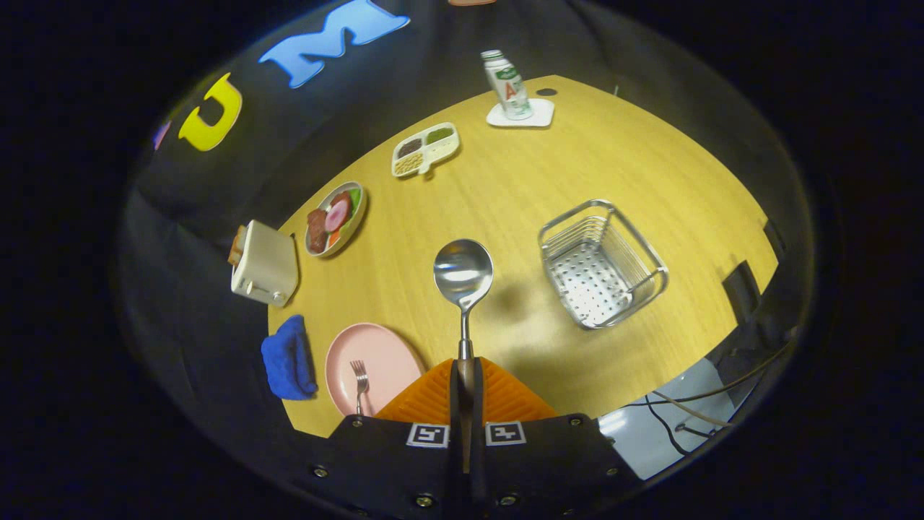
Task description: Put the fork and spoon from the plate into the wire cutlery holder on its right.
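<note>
Now claw (465, 375) pinches spoon (463, 274), bowl pointing straight ahead.

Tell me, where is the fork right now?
In the gripper view the fork lies on the pink plate, left of the fingers, which are shut on the spoon.

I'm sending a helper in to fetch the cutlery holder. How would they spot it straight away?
On the yellow wooden table, look past the spoon that the gripper is shut on, off to its right. The cutlery holder is a shiny wire basket with a perforated floor, the one see-through metal container there.
</note>
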### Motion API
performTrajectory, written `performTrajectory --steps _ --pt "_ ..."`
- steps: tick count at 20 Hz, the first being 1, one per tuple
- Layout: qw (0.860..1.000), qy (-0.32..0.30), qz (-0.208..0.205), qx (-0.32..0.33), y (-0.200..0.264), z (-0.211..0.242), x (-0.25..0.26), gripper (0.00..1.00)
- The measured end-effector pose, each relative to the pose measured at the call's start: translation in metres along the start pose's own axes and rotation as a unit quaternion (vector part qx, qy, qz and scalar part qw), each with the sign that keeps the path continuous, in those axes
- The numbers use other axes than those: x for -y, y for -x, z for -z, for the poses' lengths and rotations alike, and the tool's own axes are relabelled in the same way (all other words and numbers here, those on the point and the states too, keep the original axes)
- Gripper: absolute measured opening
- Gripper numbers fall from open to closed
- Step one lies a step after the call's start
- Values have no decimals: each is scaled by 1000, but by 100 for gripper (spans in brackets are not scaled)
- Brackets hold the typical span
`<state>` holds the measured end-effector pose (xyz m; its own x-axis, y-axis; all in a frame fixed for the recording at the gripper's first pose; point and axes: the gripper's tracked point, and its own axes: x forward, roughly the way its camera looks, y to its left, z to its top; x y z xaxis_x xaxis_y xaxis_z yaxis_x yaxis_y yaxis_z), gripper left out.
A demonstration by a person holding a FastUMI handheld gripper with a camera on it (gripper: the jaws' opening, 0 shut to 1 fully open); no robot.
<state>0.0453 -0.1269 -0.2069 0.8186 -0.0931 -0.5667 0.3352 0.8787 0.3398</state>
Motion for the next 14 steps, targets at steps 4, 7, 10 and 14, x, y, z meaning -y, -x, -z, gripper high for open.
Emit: performTrajectory --steps 4,7,10,14 --pt "999 -30 35 -1 13 -8 54 4" --pt "998 -32 53 -20 15 -9 79 4" --pt "998 -15 46 -45 12 -11 82 4" --pt "996 6 44 -72 6 -16 80 4"
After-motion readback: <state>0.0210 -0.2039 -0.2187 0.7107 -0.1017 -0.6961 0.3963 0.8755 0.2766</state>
